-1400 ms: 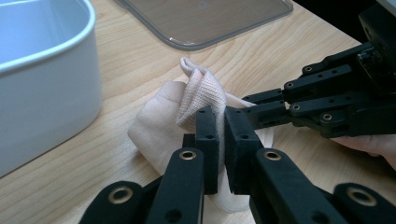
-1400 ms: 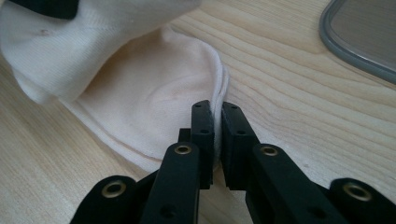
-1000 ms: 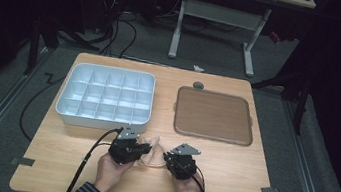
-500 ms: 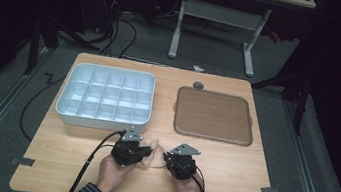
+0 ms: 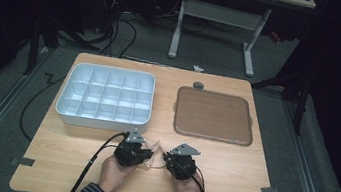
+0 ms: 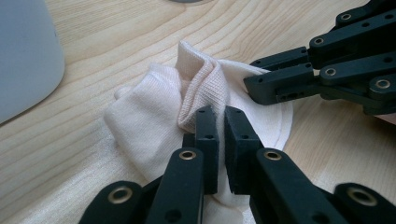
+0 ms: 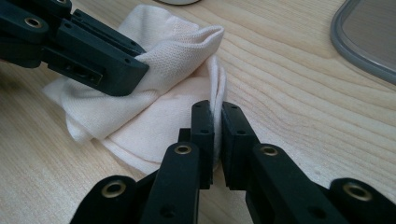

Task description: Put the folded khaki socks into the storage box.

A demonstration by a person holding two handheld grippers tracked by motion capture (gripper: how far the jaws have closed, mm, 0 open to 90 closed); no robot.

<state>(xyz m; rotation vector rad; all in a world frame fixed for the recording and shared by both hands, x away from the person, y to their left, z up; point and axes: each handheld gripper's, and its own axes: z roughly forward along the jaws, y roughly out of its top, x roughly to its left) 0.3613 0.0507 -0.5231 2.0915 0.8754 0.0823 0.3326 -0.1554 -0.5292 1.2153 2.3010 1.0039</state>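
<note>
- Near the front edge of the surface (image 5: 248, 172), the left hand-held gripper (image 6: 218, 122) is clenched on a fold of the cream sock (image 6: 159, 112), its jaws almost meeting over the cloth.
- Just beside it, the right hand-held gripper (image 7: 215, 116) pinches the sock's thin edge, jaws likewise nearly closed.
- Compared with a second ago, both grippers sit in much the same spot in the high view; the left one (image 5: 131, 150) has shifted only slightly, the right one (image 5: 180, 164) not at all, and the sock between them (image 5: 153, 150) looks a little more bunched.
- Bunched into a rumpled heap, the sock spans the gap from one gripper to the other, so its long axis runs roughly left to right along the front edge; which end is the toe I cannot tell.
- Farther back on the left stands a white compartment tray (image 5: 105, 98), its cells bare as far as can be seen.
- To the right of it lies a brown flat tray (image 5: 214, 115), also bare, with a small grey round thing (image 5: 198, 85) just behind it.
</note>
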